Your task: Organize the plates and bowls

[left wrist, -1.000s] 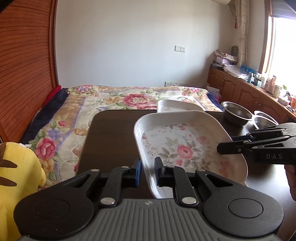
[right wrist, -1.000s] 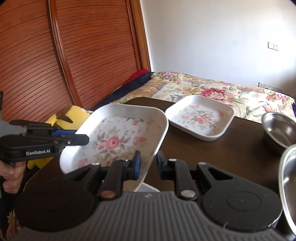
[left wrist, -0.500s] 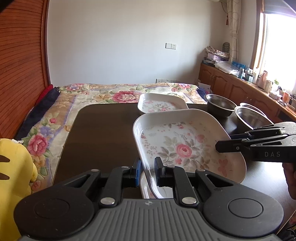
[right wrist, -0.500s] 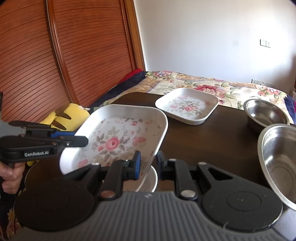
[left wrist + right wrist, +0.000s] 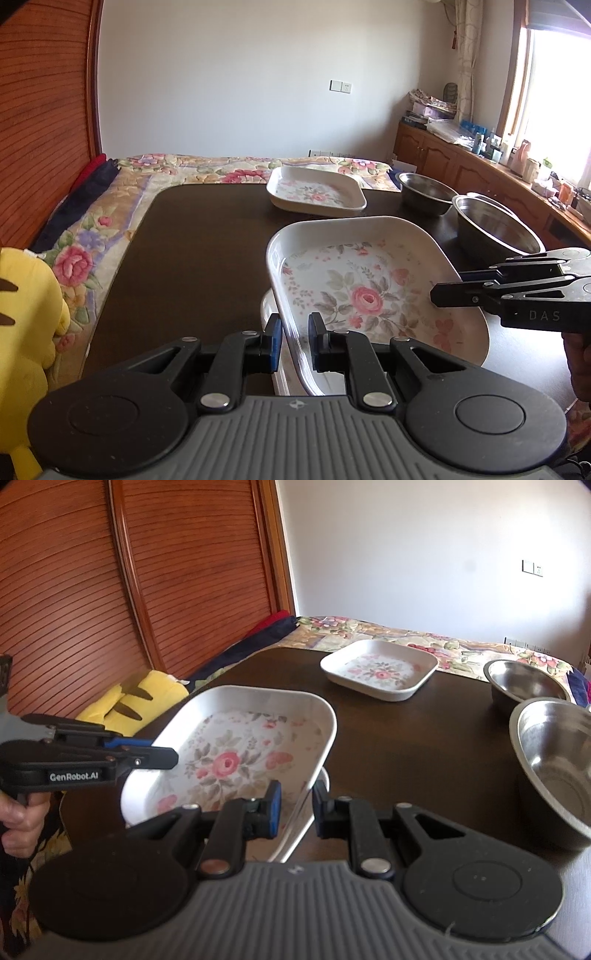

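A large white floral plate hangs tilted just above the dark table, held by two opposite rims. My left gripper is shut on its near rim; in the right wrist view this gripper pinches the plate's left edge. My right gripper is shut on the opposite rim and enters the left wrist view from the right. A plain white plate lies directly beneath, mostly hidden. A smaller floral plate rests at the table's far side.
Two steel bowls stand on the table to the right of the plates. A yellow plush toy sits off the table's left edge. A flowered bed lies beyond the table, and wooden cabinets line the window wall.
Both grippers have carried the large floral plate back toward the near side and lower. A white plate has come into view under it, and more of the table shows ahead.
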A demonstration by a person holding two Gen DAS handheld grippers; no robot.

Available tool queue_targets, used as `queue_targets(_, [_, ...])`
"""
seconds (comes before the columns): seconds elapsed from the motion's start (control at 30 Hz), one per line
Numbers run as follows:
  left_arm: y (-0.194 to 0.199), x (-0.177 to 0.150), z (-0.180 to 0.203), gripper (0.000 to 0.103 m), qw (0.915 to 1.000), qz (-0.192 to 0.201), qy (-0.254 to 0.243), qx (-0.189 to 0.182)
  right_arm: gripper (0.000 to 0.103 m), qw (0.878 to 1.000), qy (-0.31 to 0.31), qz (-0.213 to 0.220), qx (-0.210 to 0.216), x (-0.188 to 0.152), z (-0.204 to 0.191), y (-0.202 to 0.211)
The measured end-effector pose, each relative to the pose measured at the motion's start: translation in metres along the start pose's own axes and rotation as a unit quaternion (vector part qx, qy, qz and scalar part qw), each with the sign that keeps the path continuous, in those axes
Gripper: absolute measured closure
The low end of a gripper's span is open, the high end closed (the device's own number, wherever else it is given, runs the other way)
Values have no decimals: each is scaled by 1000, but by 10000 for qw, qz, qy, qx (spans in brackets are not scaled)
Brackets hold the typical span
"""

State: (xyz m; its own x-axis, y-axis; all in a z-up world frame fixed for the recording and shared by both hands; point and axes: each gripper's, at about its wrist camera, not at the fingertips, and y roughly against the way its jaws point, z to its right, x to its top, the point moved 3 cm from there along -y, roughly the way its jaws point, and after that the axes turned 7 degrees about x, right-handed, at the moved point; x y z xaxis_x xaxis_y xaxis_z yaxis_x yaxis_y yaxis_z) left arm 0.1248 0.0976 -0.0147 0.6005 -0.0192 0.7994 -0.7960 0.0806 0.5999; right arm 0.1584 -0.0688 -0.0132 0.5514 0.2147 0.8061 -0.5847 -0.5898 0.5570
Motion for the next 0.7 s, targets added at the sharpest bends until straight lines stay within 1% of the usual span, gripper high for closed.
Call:
queue_targets(0.2, [3,-8,2,87,10000,-69,-11,-39,83,10000,-45,-69,34,-7,-1,1])
queue_targets(0.47, [-3,-11,-1,87,9999,-133,3,52,83,9999,99,-66,14,-12,-10,1])
queue_targets(0.7, [-4,-11,-2,87,9999,-119,42,72,82,9999,63,-108,7,-13,-9,-1])
